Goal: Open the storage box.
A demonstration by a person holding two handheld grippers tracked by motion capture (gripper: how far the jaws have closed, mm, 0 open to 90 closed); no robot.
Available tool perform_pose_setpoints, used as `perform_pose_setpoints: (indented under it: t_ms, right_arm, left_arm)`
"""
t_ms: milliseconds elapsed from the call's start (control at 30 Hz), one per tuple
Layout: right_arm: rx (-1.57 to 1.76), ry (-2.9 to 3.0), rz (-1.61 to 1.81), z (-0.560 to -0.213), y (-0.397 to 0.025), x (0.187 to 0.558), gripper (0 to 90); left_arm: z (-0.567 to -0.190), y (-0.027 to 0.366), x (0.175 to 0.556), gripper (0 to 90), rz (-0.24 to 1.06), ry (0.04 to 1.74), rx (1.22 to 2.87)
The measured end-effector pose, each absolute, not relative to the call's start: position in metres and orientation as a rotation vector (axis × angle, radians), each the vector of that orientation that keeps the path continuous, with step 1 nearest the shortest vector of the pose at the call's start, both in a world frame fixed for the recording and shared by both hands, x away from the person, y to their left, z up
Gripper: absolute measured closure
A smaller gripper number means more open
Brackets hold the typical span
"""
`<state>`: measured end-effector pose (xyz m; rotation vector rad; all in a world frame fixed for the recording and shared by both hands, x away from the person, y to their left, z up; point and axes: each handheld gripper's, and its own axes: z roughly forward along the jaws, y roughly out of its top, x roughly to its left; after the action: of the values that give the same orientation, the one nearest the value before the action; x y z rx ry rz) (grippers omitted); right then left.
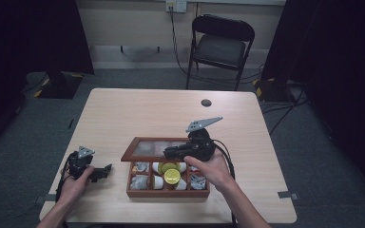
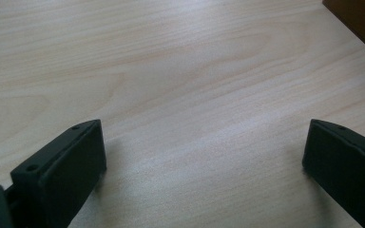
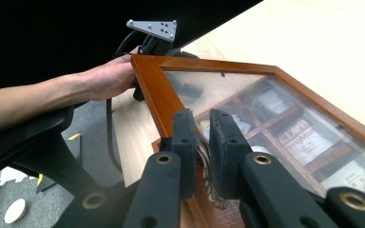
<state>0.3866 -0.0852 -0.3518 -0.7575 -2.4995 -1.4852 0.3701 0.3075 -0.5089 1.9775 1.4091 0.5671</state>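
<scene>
A wooden box [image 1: 167, 193] with several compartments stands near the table's front edge, holding white packets and a round yellow tin [image 1: 172, 176]. Its glass-paned lid [image 1: 147, 148] is lifted part-way and tilts up toward the far side. My right gripper [image 1: 170, 153] is at the lid's front edge; in the right gripper view [image 3: 203, 133] its jaws are shut on the lid's metal clasp [image 3: 204, 164], with the wooden frame [image 3: 152, 90] beyond. My left gripper [image 1: 105, 170] rests on the table left of the box, and its jaws [image 2: 204, 152] stand wide open over bare wood.
A black folding chair [image 1: 222, 42] stands behind the table. A small dark round spot [image 1: 206, 102] marks the far tabletop [image 1: 147, 109]. Cables lie on the floor to the right. A box corner [image 2: 361, 19] shows at the upper right of the left gripper view.
</scene>
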Motion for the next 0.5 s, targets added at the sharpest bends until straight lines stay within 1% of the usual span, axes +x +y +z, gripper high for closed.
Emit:
perform_pose_setpoints:
  t_ms: [500]
  right_arm:
    - [-0.759,-2.488,-1.465,-0.3435,-0.0847,0.3964,81.2]
  left_arm:
    - [-0.5089,0.3070,0.3699,0.1,0.565,1.405,1.979]
